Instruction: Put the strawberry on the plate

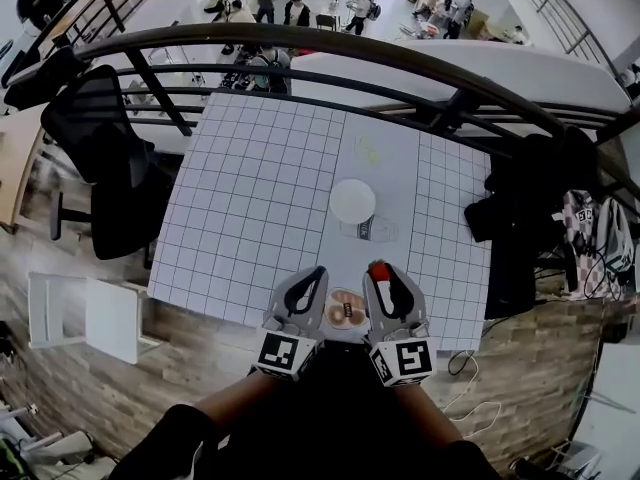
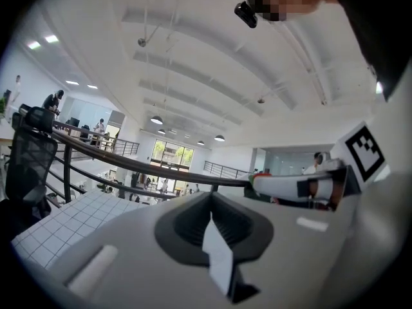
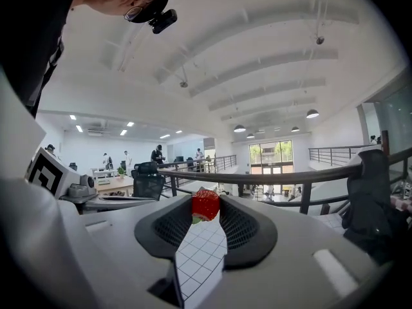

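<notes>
Strawberry (image 3: 205, 205) skin, red and dimpled with a bit of green at its base, is pinched at the very tips of my right gripper (image 3: 206, 206). The dark ribbed pads press on either side of it, so the jaws stand partly apart around the fruit. From the head view the berry (image 1: 378, 267) sits over the near edge of the table (image 1: 250, 188), whose flat white top is ruled in a fine grid of squares. The plate (image 1: 352, 201) – round, plain white and smooth – lies farther out on that grid, well apart from the fruit and bare.

My left gripper (image 2: 211, 199) is just beside the right one (image 1: 381, 273). Its grey moulded jaws meet at the tips with nothing between them, leaving only a thin wedge of light behind. Each gripper carries a cube with black-and-white square markers – the left's (image 1: 286, 351) and the right's (image 1: 402, 360). A curved dark metal railing (image 1: 300, 38) arcs beyond the table's far edge.
</notes>
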A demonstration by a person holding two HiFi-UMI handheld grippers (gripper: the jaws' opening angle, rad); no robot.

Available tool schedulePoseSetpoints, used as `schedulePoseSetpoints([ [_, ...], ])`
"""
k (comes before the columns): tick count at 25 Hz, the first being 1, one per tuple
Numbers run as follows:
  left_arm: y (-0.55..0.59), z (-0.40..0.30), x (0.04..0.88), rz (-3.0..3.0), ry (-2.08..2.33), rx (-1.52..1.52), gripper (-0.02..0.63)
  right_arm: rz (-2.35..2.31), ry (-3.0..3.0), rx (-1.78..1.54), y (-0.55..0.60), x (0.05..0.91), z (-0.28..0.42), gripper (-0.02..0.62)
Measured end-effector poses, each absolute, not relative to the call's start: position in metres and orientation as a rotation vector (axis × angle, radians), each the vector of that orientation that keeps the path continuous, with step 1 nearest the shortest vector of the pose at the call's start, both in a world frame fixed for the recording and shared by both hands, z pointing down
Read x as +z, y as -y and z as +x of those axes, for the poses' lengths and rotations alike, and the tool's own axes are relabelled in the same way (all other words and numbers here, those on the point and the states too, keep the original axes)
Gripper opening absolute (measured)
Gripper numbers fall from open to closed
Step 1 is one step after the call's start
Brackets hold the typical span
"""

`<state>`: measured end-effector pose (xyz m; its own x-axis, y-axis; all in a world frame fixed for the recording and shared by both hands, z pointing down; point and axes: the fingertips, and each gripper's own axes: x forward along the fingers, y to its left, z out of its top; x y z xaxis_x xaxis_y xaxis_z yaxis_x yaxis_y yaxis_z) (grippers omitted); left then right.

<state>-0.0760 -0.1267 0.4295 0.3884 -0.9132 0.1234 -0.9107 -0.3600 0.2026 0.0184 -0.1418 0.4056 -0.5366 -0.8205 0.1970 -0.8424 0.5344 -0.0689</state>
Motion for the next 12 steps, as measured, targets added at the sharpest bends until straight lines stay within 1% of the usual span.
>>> schedulePoseSetpoints([
  [12, 0.177, -0.067, 0.426, 2.394, 1.699, -0.001, 0.009, 1.433, 2.665, 0.332, 0.195, 0.419, 0.029, 0.127],
])
